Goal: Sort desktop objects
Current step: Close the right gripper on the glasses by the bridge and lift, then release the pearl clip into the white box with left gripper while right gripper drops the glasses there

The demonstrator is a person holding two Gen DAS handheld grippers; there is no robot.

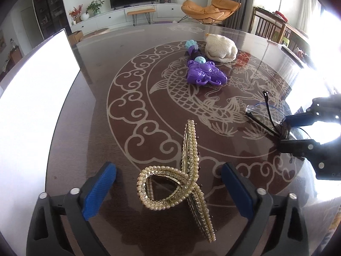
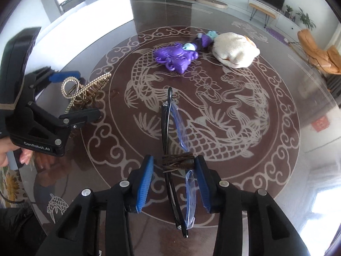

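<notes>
1. Left gripper (image 1: 168,192): the gold pearl-studded hair clip (image 1: 185,183) sits betw its two blue pads (image 1: 100,192), roughly centred. There is a clear gap each side and neither pad touches it. The clip rests on the table (image 1: 85,128), one looped end toward the left pad, the long toothed part running away from the camera.
2. Right gripper (image 2: 173,179): the folded glasses (image 2: 170,128) lie betw its pads, black frame and temples lengthwise along the fingers, blue-tinted lenses toward the right pad. A dark brown band-like thing (image 2: 179,162) is wrapped across the frame at the pad tips; can't tell what it is.
3. Counts: 2 grippers, 1 hair clip, 1 pr glasses, 1 purple plastic toy (image 2: 174,57) w/ a teal knob, 1 cream knitted bundle (image 2: 234,50).
4. Left gripper state: jaws partway open around the clip, holding nothing.
5. Right gripper state: jaws narrow and closed on the glasses. The right pad lies against the lens side, and the band-wrapped part fills the gap at the tips.
6. Further out: toy & cream bundle lie side by side near table centre, well apart from both grippers. A white panel (image 1: 32,111) stands at the table's left edge. A hand (image 2: 12,155) holds the left gripper's handle.
</notes>
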